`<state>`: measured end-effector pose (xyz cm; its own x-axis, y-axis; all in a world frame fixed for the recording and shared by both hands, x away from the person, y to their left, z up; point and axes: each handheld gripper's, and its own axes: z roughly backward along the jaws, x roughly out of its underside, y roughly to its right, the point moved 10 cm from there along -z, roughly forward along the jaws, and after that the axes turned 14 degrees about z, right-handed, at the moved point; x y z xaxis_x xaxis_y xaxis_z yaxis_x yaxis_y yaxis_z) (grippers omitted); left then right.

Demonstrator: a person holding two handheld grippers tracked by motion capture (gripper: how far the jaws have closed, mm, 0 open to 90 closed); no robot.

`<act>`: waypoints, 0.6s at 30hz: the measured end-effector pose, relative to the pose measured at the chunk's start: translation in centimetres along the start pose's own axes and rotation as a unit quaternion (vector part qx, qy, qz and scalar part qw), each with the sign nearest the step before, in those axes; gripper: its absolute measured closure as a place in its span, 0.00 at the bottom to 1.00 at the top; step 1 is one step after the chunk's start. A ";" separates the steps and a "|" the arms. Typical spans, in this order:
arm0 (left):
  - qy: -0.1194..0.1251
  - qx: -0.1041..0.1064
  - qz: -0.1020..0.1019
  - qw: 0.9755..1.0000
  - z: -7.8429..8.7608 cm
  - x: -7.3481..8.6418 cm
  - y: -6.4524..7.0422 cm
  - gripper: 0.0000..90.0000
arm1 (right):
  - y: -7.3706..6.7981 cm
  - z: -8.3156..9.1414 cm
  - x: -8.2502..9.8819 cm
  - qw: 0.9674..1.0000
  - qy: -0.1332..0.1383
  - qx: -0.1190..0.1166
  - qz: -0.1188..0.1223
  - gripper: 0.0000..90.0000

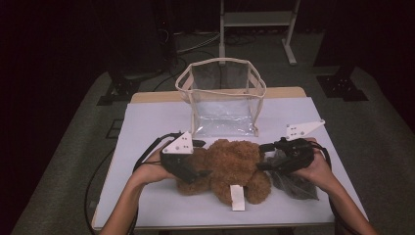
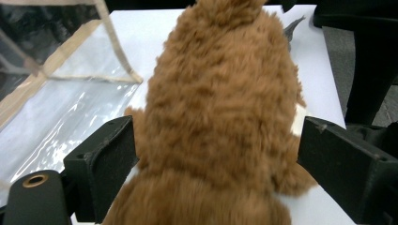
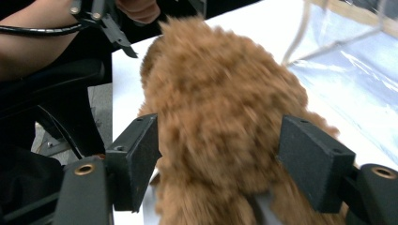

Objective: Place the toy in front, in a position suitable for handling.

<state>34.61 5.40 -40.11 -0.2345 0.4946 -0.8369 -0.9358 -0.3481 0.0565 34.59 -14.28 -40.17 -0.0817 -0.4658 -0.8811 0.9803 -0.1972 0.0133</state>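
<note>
Left gripper (image 1: 198, 172) jaws wide around teddy bear (image 1: 230, 169), not squeezing | right gripper (image 1: 264, 156) same deal, loose | bear lying mid-table, just near of clear bag (image 1: 222, 98)

A clear bag (image 1: 222, 105) with beige edging stands open and upright on the white table cover (image 1: 147, 122), just beyond the left gripper (image 1: 201, 157) and the right gripper (image 1: 263, 157) and about midway between them. A dark crumpled wrapping (image 1: 293, 186) lies on the cover below the right gripper and to its outer side, partly hidden by it. Far beyond both grippers, behind the table, a white metal frame (image 1: 257, 19) stands on the grey carpet (image 1: 63, 147), with black stand feet (image 1: 117, 90) on the carpet further out to the left gripper's side.
</note>
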 end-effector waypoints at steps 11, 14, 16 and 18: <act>-0.004 -0.019 0.036 0.999 1.5 4.4 -2.5 0.08 | 0.2 -2.7 -1.5 0.999 -0.019 -0.004 0.038 0.22; -0.006 -0.018 0.051 0.999 1.5 5.5 -3.1 0.08 | 0.4 -3.1 -1.4 0.999 -0.022 -0.002 0.040 0.21; 0.000 -0.007 0.054 0.999 1.2 6.0 -3.1 0.06 | 0.3 -3.4 -1.4 0.999 -0.023 -0.003 0.045 0.20; 0.001 -0.002 0.055 0.999 1.1 6.1 -3.0 0.06 | 0.3 -3.5 -1.4 0.999 -0.025 -0.003 0.047 0.19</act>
<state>35.74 10.36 -44.74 -0.3346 0.4517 -0.8270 -0.9034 -0.4034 0.1451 35.65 -10.69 -40.63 0.0020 -0.5243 -0.8515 0.9851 -0.1456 0.0920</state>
